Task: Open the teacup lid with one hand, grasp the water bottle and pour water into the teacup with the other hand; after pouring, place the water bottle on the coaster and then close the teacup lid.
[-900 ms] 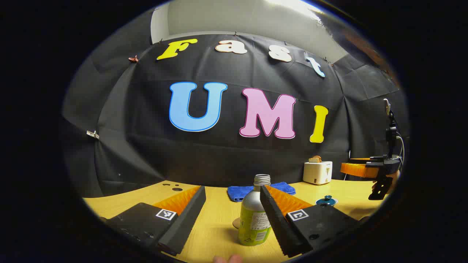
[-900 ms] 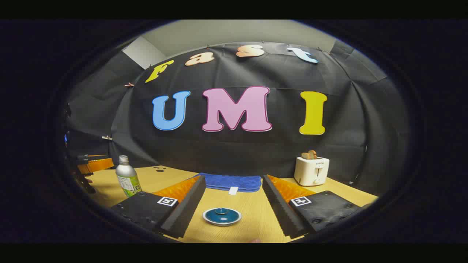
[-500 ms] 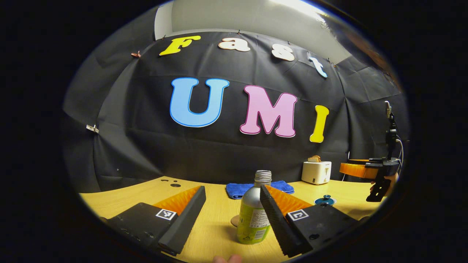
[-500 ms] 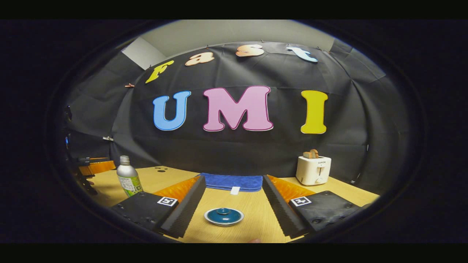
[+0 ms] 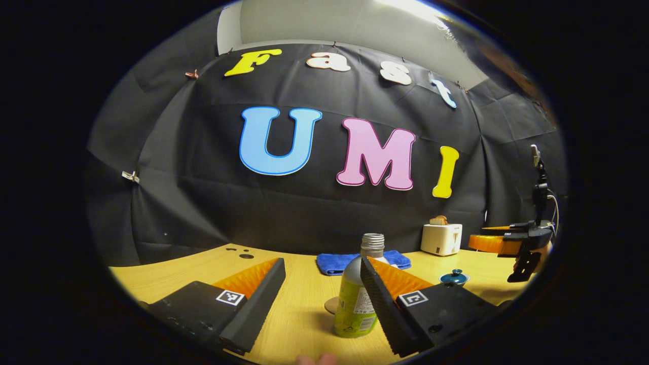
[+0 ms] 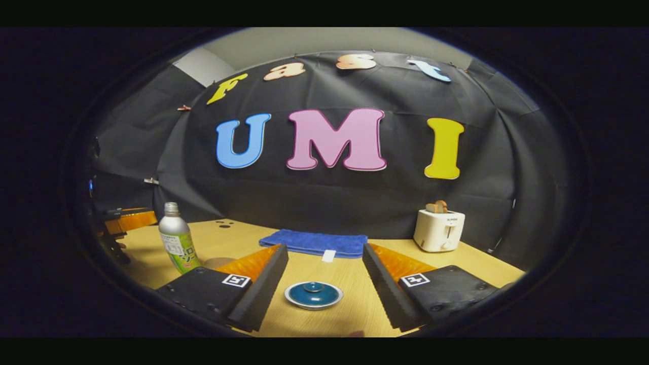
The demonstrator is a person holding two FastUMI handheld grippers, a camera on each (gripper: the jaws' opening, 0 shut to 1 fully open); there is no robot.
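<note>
A silver bottle [image 5: 355, 299] with a green label and no cap stands upright on the wooden table [image 5: 299, 324]. A round tan coaster [image 5: 330, 304] lies just behind it. My left gripper [image 5: 322, 262] is open, and the bottle sits between its fingers, close to the right finger [image 5: 383, 299], which hides part of it. The teacup with its blue lid [image 6: 313, 294] on sits low between the fingers of my open right gripper [image 6: 324, 248]. In the right gripper view the bottle [image 6: 175, 246] and coaster [image 6: 217, 262] are at the left; the teacup [image 5: 454, 277] is also far right in the left gripper view.
A folded blue cloth [image 6: 314, 242] lies at the back of the table, and a white toaster [image 6: 438, 230] with toast stands at the back right. The right gripper [image 5: 517, 246] hangs at the far right of the left gripper view.
Both grippers stay open and drift only slightly. The bottle now sits a bit nearer the left gripper's right finger. The right gripper view has shifted, bringing the coaster into sight.
</note>
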